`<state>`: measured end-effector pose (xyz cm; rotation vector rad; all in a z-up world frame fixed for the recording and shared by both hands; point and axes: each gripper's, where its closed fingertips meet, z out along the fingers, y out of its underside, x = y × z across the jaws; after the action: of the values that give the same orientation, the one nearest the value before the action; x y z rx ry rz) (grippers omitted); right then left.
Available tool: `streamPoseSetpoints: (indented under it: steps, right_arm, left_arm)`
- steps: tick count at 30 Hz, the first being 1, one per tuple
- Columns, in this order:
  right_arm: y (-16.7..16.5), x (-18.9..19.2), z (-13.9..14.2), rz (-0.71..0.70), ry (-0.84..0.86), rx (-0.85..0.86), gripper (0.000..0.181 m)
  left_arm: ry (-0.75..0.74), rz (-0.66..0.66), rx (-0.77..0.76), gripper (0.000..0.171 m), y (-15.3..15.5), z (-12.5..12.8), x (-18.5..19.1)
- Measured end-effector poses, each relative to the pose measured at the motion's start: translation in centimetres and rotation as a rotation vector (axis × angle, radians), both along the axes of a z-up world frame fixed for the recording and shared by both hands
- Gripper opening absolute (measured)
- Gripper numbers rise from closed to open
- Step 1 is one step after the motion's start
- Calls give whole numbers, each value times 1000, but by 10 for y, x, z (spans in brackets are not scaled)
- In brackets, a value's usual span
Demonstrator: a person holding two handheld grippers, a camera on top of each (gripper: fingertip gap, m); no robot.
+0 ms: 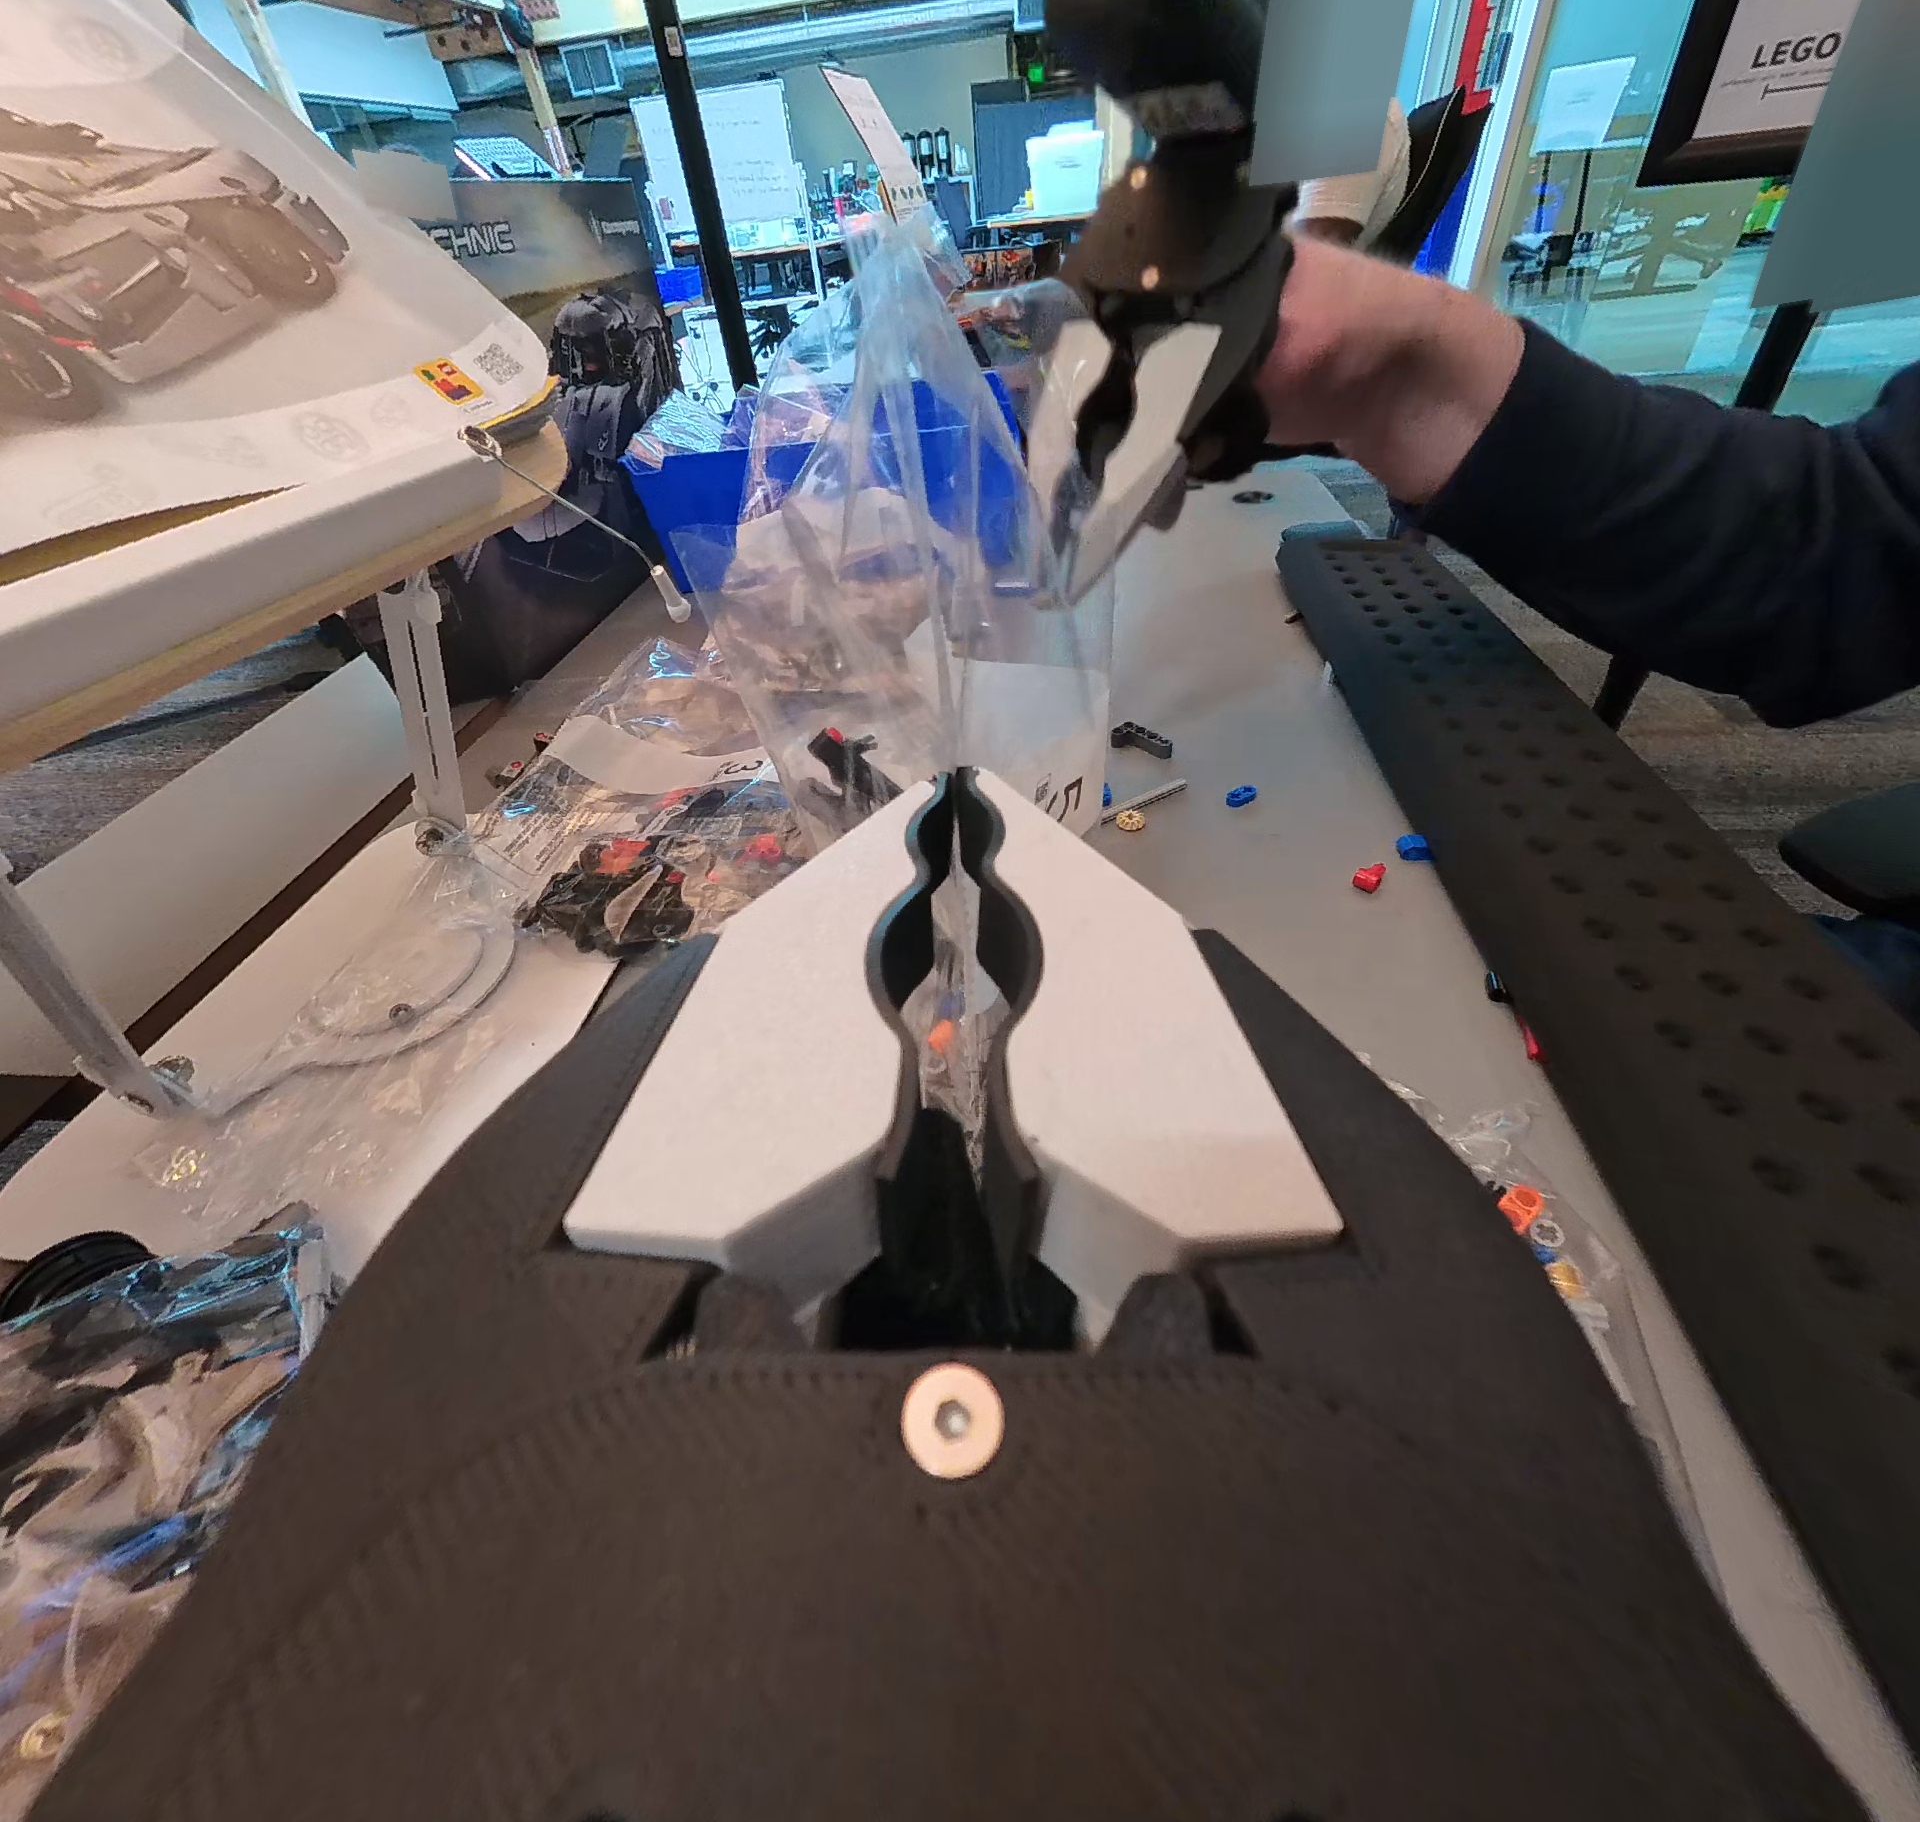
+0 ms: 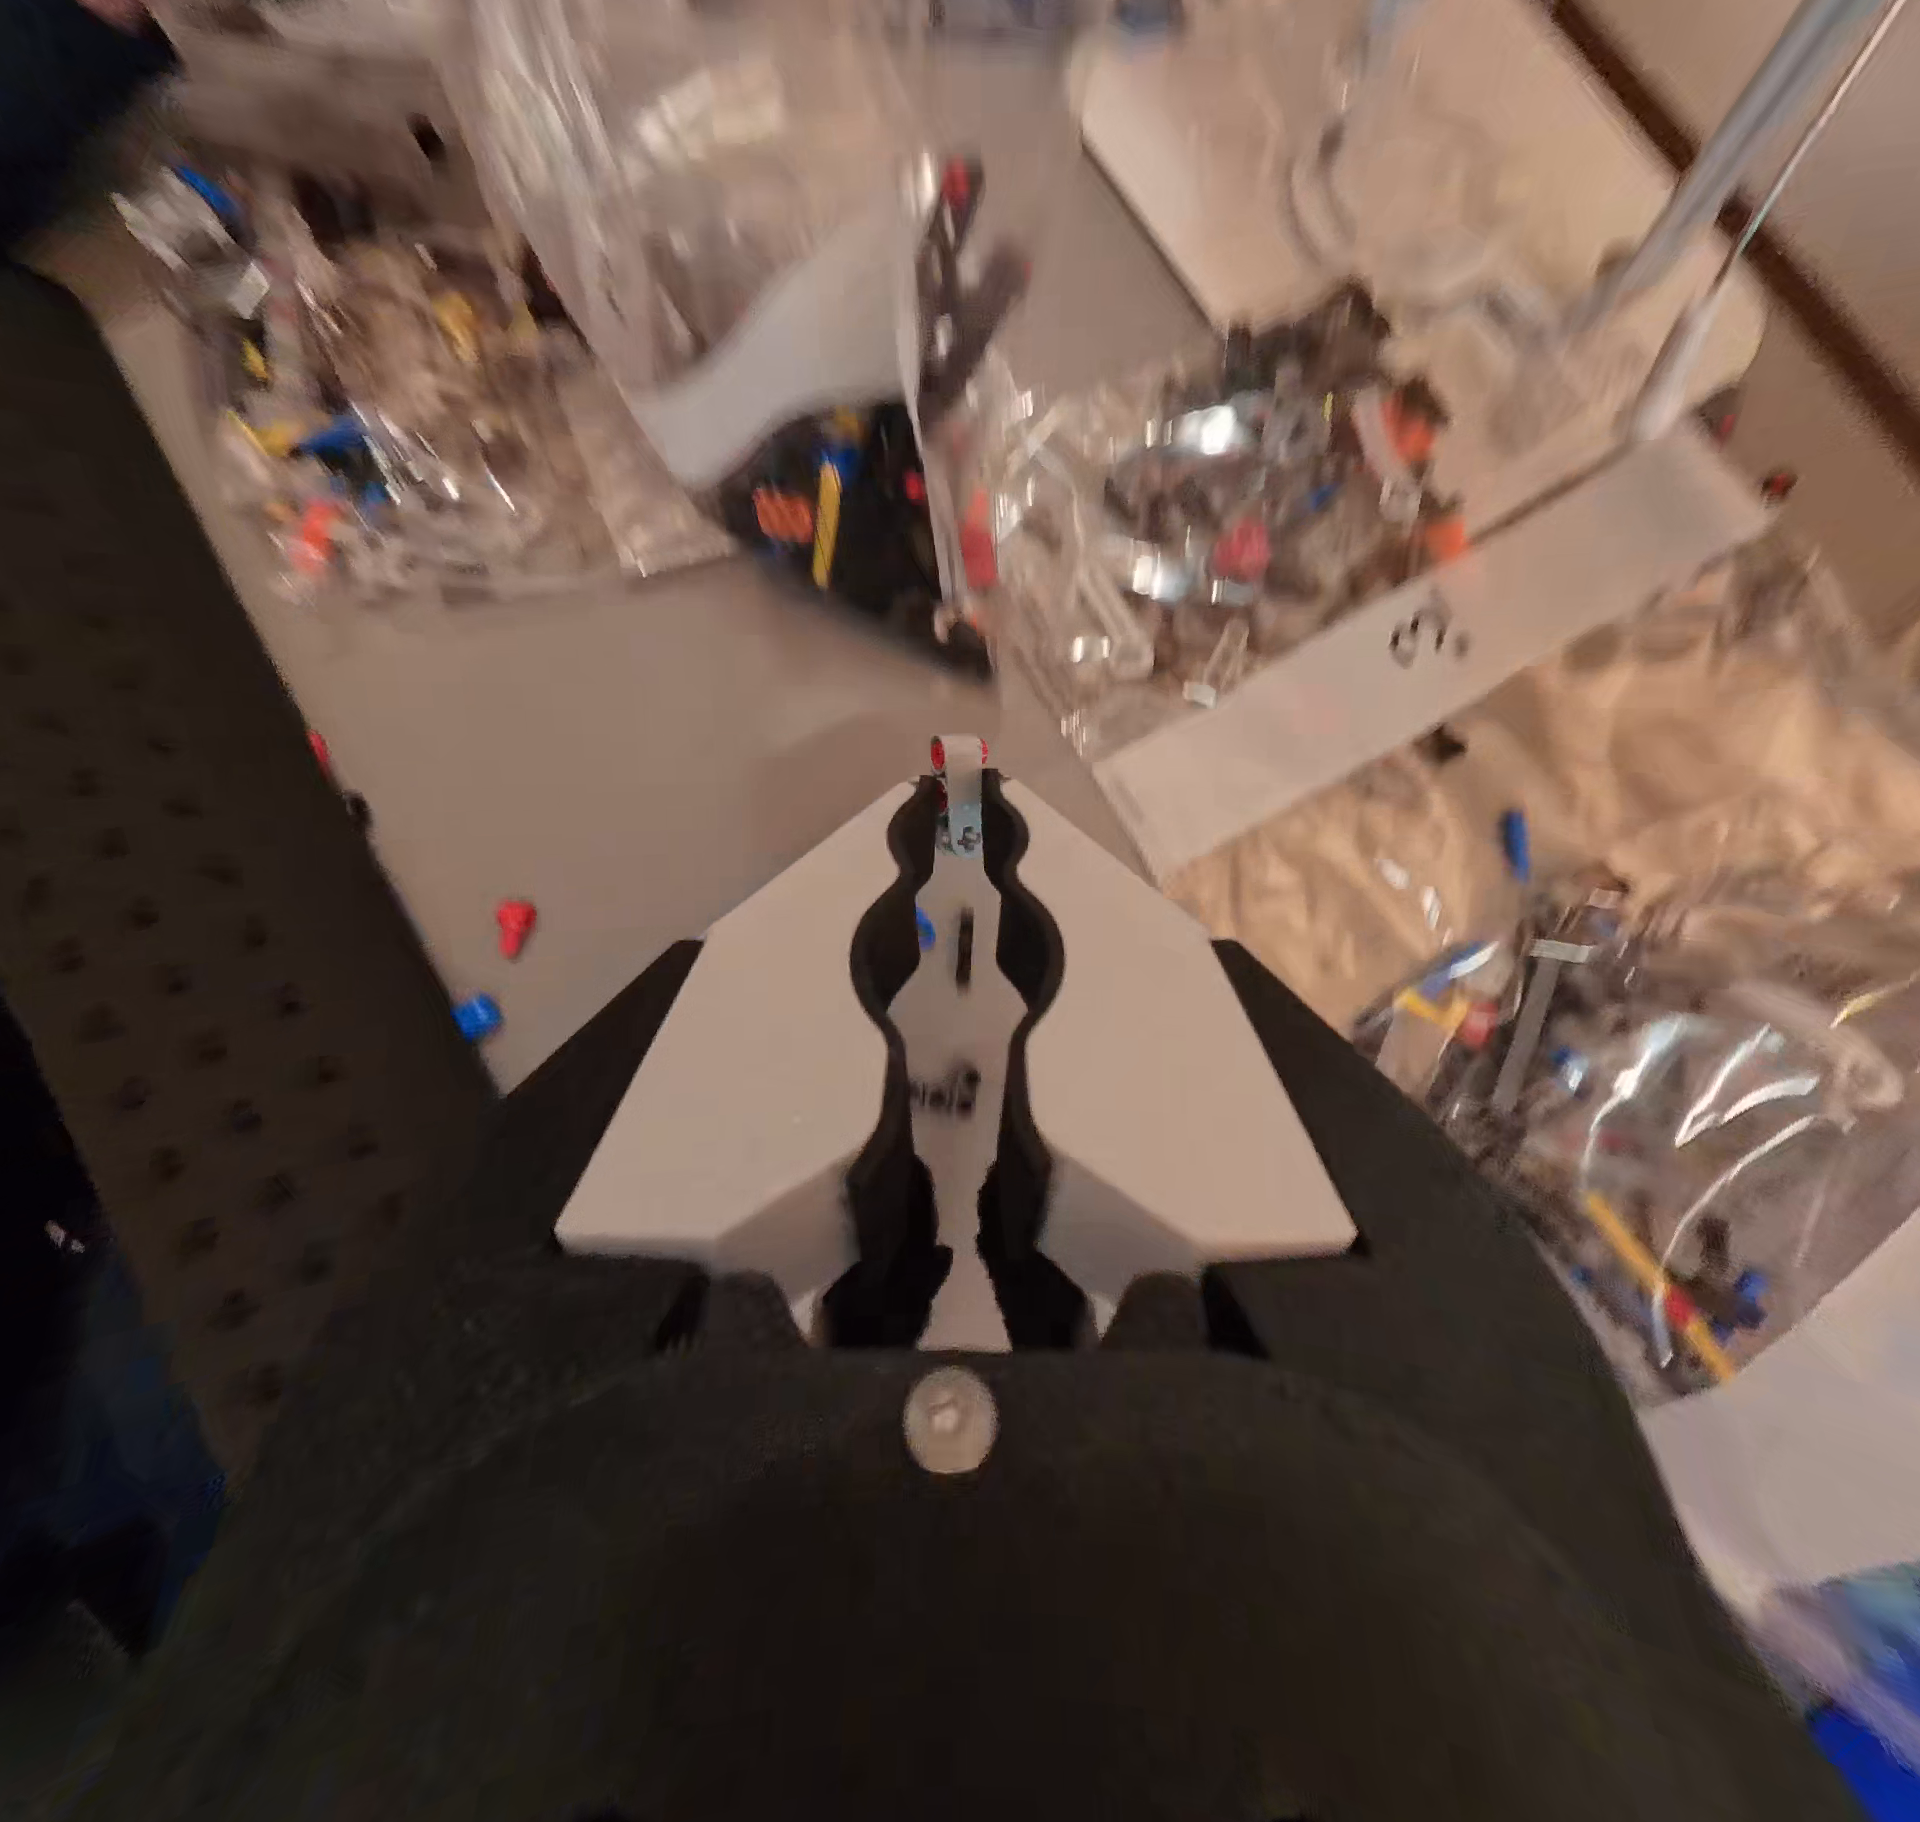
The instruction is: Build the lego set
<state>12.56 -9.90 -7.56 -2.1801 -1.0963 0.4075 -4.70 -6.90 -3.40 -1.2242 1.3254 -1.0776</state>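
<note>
Left claw (image 1: 956, 785) is pinched together on the bottom edge of a clear plastic bag (image 1: 894, 484); you can see the film running down between the fingers. The right claw (image 1: 1091, 525), up and off to the right of it in the left wrist view, is closed on the upper side of that same bag, so the bag hangs stretched between the two, above the counter (image 1: 1226, 650). In the right wrist view the right claw (image 2: 958, 785) has the film and what looks like a small white piece with red ends at its tips, though that view is pretty blurry, so I can't say whether the piece is inside the bag.

Seems like the bag is being pulled open or tipped out. There's a handful of lego pieces (image 1: 847, 764) still sitting low in it, right above the left claw.

Stuff that could go sideways:
- Film tears suddenly and the pieces scatter. A red piece (image 1: 1369, 877) and a blue piece (image 1: 1411, 845) already lie loose on the counter to the right, close to the black perforated rail (image 1: 1558, 837), so more could bounce over the edge.
- Film slips out of one claw since it's thin and slick, and the bag flops.
- Dumped parts land among the other sealed bags (image 1: 644, 868) just left of the left claw and get mixed up.
- A wide swing clips the instruction booklet stand (image 1: 426, 692) further left.
</note>
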Motion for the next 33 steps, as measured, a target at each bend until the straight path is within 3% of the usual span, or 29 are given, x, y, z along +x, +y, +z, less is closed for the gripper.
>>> streamPoseSetpoints:
  steps: [4,7,12,18,20,25,33]
  right_arm:
    - [18,-39,51,65,141,103,6]
    - [32,-67,73,111,206,131,6]
    - [43,-102,74,176,223,99,11]
    - [41,-69,76,97,257,115,26]
    - [28,-45,59,83,196,80,29]
    - [-16,20,-18,83,-17,-76,35]
    - [-43,54,-92,164,-201,-175,33]
  left_arm:
    - [1,-15,2,0,-3,0,1]
    - [0,-22,3,0,-4,0,1]
    - [3,-29,5,0,-6,0,1]
    - [6,-30,7,0,-6,0,0]
    - [5,-31,6,0,-6,0,0]
    - [5,-34,6,0,-7,1,1]
    - [-4,-23,-5,0,-4,0,-1]
